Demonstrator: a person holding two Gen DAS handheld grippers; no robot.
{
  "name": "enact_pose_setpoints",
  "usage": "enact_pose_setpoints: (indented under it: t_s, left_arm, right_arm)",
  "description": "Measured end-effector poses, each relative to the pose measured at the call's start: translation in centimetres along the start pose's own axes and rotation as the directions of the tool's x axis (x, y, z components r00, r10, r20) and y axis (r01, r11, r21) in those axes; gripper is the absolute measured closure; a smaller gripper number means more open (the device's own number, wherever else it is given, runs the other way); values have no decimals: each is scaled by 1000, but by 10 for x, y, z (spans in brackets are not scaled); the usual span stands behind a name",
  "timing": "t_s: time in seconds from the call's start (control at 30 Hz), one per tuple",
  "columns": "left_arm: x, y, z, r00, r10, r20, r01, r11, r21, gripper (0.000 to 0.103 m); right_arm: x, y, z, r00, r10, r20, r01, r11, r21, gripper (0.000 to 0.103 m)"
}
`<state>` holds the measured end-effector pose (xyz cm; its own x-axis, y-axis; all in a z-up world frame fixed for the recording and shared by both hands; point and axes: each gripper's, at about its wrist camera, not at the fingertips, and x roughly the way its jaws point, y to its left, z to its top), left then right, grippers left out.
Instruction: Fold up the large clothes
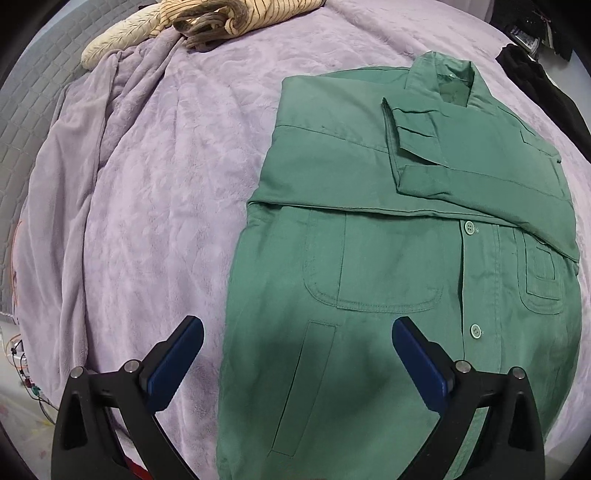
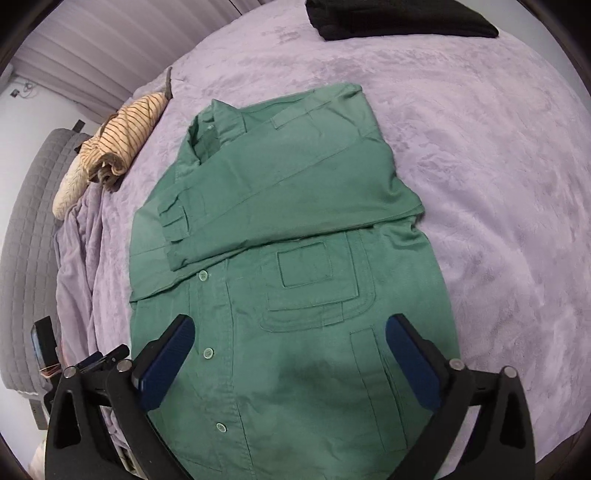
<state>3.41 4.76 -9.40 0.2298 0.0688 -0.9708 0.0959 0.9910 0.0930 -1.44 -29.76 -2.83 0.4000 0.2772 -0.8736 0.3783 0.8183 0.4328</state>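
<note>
A green button-up jacket [image 1: 369,229] lies flat on a lilac blanket, front up, with both sleeves folded across its chest. It also shows in the right wrist view [image 2: 288,229]. My left gripper [image 1: 295,332] is open and empty, hovering above the jacket's lower left part near its hem. My right gripper [image 2: 290,330] is open and empty, hovering above the jacket's lower right part by the pockets. Neither gripper touches the cloth.
The lilac blanket [image 1: 155,192] covers the bed. A folded striped beige garment [image 1: 236,14] lies at the far side, also in the right wrist view [image 2: 125,136]. A folded black garment [image 2: 399,18] lies at the far right. A grey quilted headboard [image 2: 26,240] stands left.
</note>
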Motion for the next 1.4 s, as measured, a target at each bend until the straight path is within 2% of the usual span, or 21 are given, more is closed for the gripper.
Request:
enact_pose_setpoints:
  t_s: [0.1, 0.23, 0.53, 0.9, 1.4]
  left_arm:
    - [-5, 2, -5, 1000, -13, -9, 14, 1000, 21, 1]
    - [-12, 5, -13, 999, -32, -15, 33, 999, 30, 1]
    - [-14, 9, -31, 998, -34, -48, 37, 998, 48, 1]
    - [-12, 15, -46, 997, -20, -78, 24, 998, 56, 1]
    - [8, 21, -58, 994, -8, -111, 17, 997, 75, 1]
  right_arm:
    - [-1, 11, -5, 1000, 18, -22, -19, 1000, -7, 0]
    - [6, 19, -15, 994, 28, -110, -29, 1000, -9, 0]
    - [8, 9, -39, 980, 35, -195, -26, 999, 48, 0]
    - [3, -7, -50, 975, 46, -215, -25, 995, 101, 0]
    - [11, -16, -51, 969, 44, -243, -17, 994, 111, 0]
